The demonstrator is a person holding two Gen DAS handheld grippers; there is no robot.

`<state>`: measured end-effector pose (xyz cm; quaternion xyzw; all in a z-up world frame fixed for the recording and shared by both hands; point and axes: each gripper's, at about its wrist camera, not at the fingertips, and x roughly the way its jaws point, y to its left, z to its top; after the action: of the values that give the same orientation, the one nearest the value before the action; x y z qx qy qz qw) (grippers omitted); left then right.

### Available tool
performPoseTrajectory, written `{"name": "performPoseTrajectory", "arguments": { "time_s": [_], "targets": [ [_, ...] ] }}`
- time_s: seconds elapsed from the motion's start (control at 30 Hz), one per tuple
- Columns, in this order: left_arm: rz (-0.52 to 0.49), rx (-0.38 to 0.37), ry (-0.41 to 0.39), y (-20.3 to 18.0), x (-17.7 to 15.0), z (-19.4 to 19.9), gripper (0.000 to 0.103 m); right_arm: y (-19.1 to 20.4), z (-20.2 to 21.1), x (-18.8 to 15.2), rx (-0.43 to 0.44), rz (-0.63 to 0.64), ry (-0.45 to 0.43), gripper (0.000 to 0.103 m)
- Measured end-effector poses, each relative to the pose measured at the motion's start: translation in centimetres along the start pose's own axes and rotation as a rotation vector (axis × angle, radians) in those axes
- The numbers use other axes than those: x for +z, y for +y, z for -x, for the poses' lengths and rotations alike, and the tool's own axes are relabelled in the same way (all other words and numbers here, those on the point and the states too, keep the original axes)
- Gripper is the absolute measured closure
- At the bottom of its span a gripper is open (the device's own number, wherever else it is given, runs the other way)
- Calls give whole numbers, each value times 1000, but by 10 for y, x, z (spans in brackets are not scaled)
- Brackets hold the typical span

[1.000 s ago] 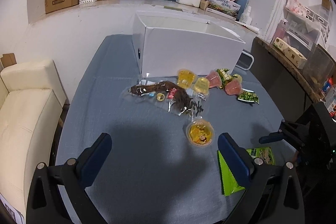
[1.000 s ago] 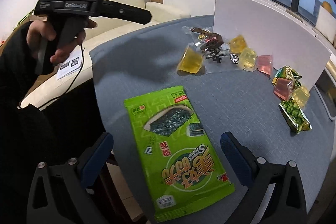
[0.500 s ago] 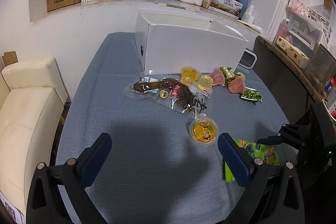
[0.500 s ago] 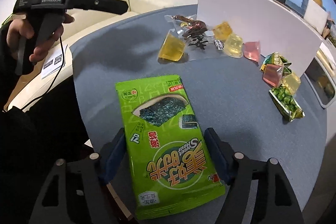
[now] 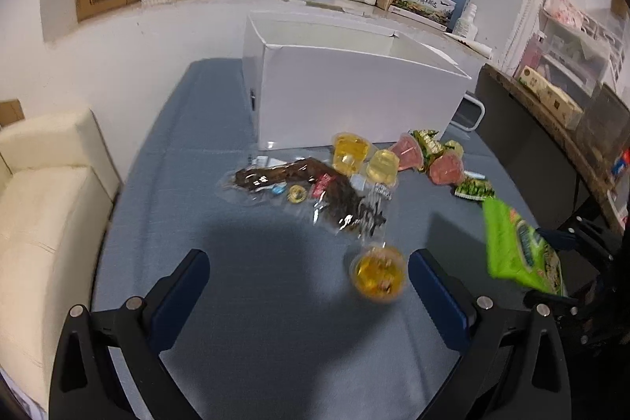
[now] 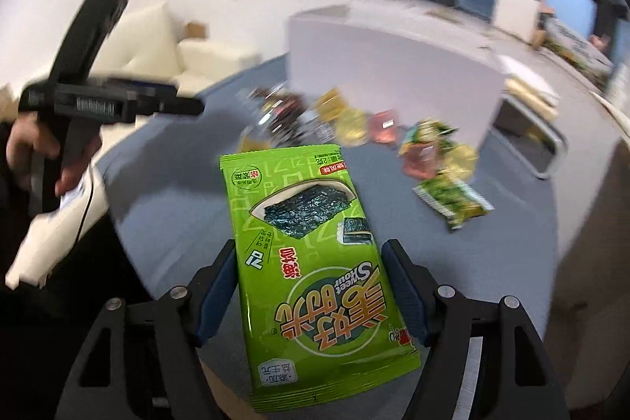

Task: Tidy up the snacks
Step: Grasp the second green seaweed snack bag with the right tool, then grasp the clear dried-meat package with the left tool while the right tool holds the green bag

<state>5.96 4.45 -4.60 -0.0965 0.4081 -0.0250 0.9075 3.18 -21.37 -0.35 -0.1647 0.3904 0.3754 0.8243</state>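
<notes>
Dusk sits behind the big windows, cardboard boxes line the sill, and the blue-grey tabletop [image 5: 244, 302] below me carries the whole spread of snacks. My right gripper [image 6: 311, 286] has just closed in from wide, and now its jaws are clamped across the width of the green seaweed packet [image 6: 307, 254], pinching the two long edges near the bottom end so the flat bag stays stiff and doesn't fold over. From my left camera that packet [image 5: 516, 243] hangs clear of the cloth off to the right, tilted, front edge up. I reckon it's headed for the open white box [image 5: 354, 97] at the back of the tabletop, which stands with its top open and looks like the place to gather everything. My left gripper [image 5: 307, 282] hovers low over the cloth with jaws spread wide and nothing between them, the yellow jelly cup [image 5: 378, 276] lying just inside its right finger; I'd say that's my next pick. Further on, the clear packs of dark dried snacks [image 5: 307, 187] lie in front of the box, with more jelly cups [image 5: 378, 160] in yellow and pink and a small green pea packet [image 5: 474, 188] strung out beside them, all waiting. The right camera's background is smeared, so details there escape me.
</notes>
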Motion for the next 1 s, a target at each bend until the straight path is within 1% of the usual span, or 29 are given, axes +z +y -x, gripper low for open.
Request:
{"name": "performPoseTrajectory", "arguments": {
  "time_s": [0.1, 0.2, 0.23, 0.33, 0.37, 0.47, 0.5, 0.53, 0.57, 0.63, 0.73, 0.77, 0.83, 0.87, 0.9, 0.93, 0.97, 1.0],
  "targets": [
    [41, 44, 26, -2, 14, -21, 0, -15, 9, 6, -76, -77, -31, 27],
    [97, 28, 62, -8, 23, -42, 0, -25, 14, 9, -85, -136, -52, 27],
    [102, 37, 80, -14, 26, -52, 0, -27, 16, 9, -92, -150, -62, 27],
    [84, 107, 119, -34, 29, -76, 0, -30, 20, 7, -86, -181, -81, 27],
    [81, 120, 129, -37, 29, -82, 0, -32, 20, 7, -88, -191, -84, 27],
    [104, 171, 163, -47, 27, -102, 0, -35, 26, 5, -97, -211, -100, 27],
    [113, 208, 174, -48, 27, -111, 0, -38, 28, 4, -96, -221, -103, 27],
    [113, 236, 177, -49, 27, -115, 0, -41, 30, 3, -98, -235, -108, 27],
    [95, 254, 161, -53, 27, -119, 0, -42, 28, 3, -97, -241, -111, 27],
    [81, 267, 157, -57, 29, -122, 0, -45, 29, 2, -89, -254, -117, 27],
    [73, 259, 143, -57, 26, -119, 1, -48, 28, 2, -88, -261, -120, 27],
    [68, 249, 135, -55, 24, -115, 6, -50, 28, 1, -86, -266, -122, 27],
    [83, 222, 117, -46, 21, -103, 22, -50, 28, 1, -81, -269, -128, 27],
    [85, 207, 105, -41, 20, -94, 48, -50, 28, 1, -80, -271, -130, 27],
    [91, 192, 109, -37, 18, -90, 53, -50, 27, 1, -78, -272, -131, 27],
    [106, 161, 125, -30, 16, -86, 57, -49, 27, 2, -74, -271, -133, 27],
    [116, 147, 132, -23, 14, -81, 65, -50, 25, 2, -71, -271, -134, 27],
    [125, 126, 137, -19, 11, -77, 65, -48, 24, 4, -67, -270, -134, 27]
  ]
}}
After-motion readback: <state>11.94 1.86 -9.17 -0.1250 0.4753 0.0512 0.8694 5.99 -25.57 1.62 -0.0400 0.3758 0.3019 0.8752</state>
